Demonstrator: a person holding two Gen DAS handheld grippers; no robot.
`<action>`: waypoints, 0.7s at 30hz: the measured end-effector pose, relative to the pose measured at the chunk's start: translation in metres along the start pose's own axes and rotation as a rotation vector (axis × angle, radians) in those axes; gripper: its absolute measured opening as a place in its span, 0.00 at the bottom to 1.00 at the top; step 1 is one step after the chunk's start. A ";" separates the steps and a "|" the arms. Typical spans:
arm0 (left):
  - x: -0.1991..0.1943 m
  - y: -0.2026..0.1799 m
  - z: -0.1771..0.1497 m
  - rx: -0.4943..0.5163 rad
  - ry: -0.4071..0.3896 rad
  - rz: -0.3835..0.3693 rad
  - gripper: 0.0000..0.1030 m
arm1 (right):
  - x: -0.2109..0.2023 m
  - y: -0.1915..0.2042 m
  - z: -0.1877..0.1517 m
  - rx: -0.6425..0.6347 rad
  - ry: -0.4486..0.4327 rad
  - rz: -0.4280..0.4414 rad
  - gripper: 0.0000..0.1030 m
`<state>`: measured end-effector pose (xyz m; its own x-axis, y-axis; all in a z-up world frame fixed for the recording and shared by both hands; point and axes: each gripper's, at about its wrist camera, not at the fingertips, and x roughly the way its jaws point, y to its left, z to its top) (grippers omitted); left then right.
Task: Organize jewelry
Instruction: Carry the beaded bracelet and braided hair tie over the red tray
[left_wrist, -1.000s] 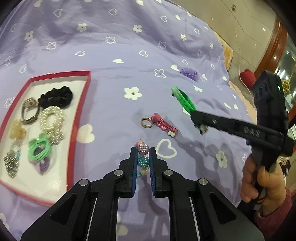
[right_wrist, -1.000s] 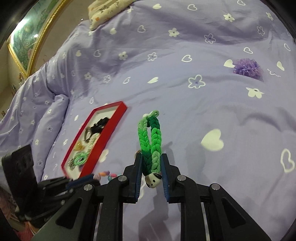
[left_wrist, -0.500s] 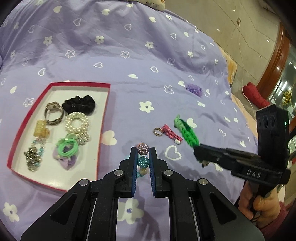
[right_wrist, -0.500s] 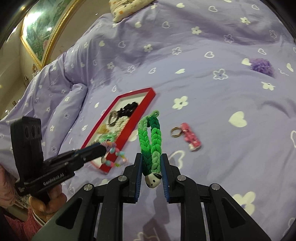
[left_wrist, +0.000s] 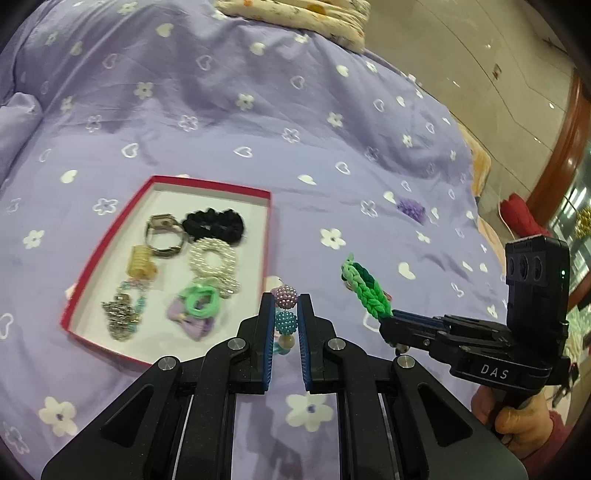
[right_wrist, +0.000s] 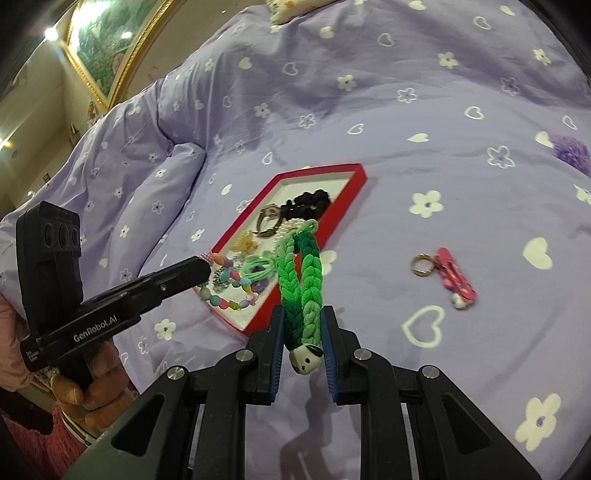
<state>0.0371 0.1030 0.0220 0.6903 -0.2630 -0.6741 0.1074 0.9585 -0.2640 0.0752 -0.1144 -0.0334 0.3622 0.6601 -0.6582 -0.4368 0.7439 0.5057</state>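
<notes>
Both jaws pinch: the left gripper (left_wrist: 285, 314) squeezes a beaded bracelet (left_wrist: 286, 297) between its blue pads, the beads poking past the tips just beside the red tray (left_wrist: 269, 221); the right gripper (right_wrist: 303, 332) clamps a green braided band (right_wrist: 300, 280) — its panda charm hangs between the fingers. Readable lettering: "DAS" on the right gripper's body, "GenRobot.AI" on the left's.
</notes>
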 end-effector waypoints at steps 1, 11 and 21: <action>-0.003 0.004 0.001 -0.007 -0.006 0.006 0.10 | 0.002 0.003 0.001 -0.004 0.003 0.005 0.18; -0.020 0.046 0.007 -0.071 -0.044 0.066 0.10 | 0.028 0.032 0.016 -0.055 0.024 0.052 0.18; -0.020 0.082 0.010 -0.115 -0.055 0.117 0.10 | 0.065 0.055 0.034 -0.094 0.061 0.062 0.18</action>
<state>0.0396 0.1873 0.0206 0.7318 -0.1407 -0.6669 -0.0566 0.9625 -0.2653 0.1025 -0.0269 -0.0299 0.2825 0.6944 -0.6618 -0.5330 0.6872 0.4936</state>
